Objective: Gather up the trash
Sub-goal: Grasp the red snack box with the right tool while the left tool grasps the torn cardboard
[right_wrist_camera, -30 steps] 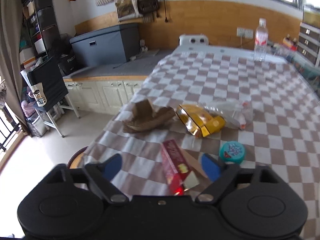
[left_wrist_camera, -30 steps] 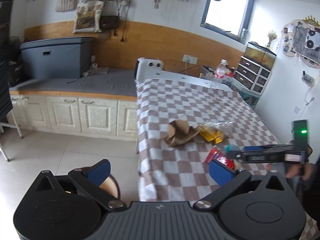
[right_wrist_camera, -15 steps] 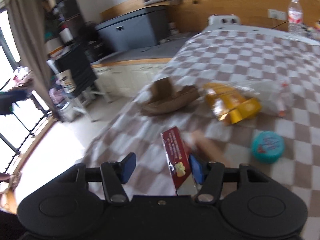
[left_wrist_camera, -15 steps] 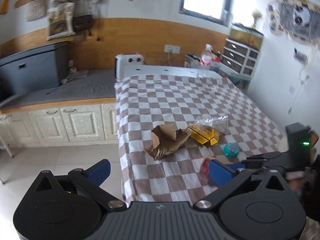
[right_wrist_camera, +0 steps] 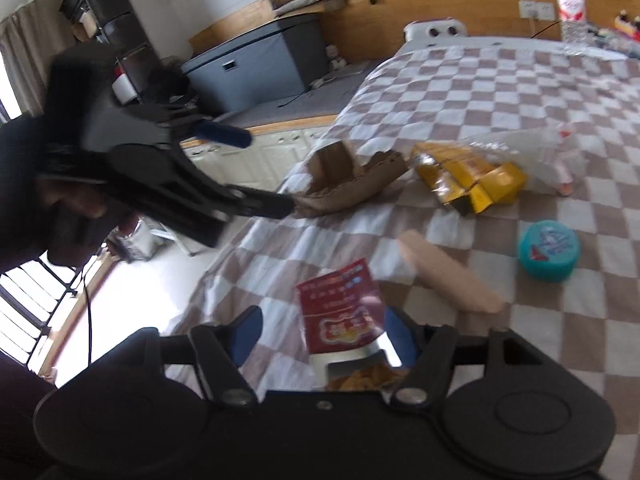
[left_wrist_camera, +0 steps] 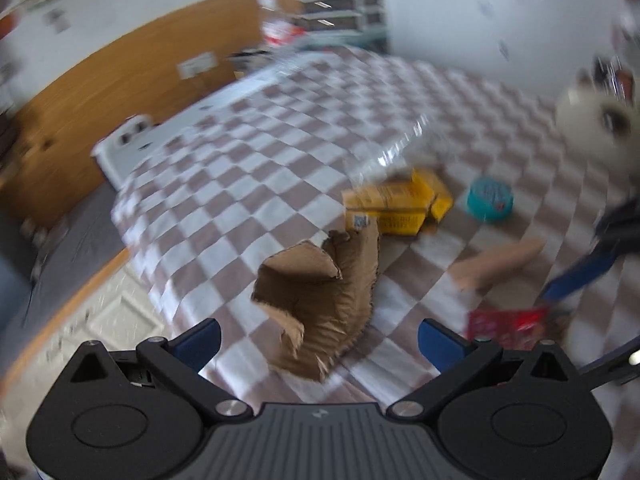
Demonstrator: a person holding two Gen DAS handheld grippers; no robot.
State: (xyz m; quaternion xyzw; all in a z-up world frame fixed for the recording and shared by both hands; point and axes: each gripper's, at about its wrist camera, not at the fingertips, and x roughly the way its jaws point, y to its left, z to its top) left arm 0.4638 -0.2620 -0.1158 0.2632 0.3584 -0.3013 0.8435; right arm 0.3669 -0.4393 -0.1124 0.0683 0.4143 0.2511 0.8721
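**Two grippers closing in on table litter: approach and grasp geometry**

The checkered tablecloth (left_wrist_camera: 280,152) carries all the trash, bunched toward the near corner of the table. Largest is the torn brown paper bag (left_wrist_camera: 324,300), crumpled and lying open-mouthed at the cloth's edge. My left gripper (left_wrist_camera: 320,340) points down at it with its jaws apart; the bag sits between and ahead of the blue pads, which do not press on it. To take it well I should, I judge, bring the pads onto the thick crumpled body, not the ragged torn flap, which would likely rip or slip free.

Beyond the bag lie the yellow carton (left_wrist_camera: 396,204) with clear plastic wrap (right_wrist_camera: 532,148) against it, then a tan strip (right_wrist_camera: 448,276) and the teal round lid (right_wrist_camera: 548,250), each lying apart on the cloth.

Smallest and nearest is the red snack packet (right_wrist_camera: 344,312), flat, its torn silver end toward me. My right gripper (right_wrist_camera: 324,336) frames it and its jaws are opening; the right pad is close against the packet's edge, though I cannot tell whether it touches, and the left pad stands clear. A flat foil packet probably needs its edge pinched or its body bunched up, since pads set astride it would slide across.
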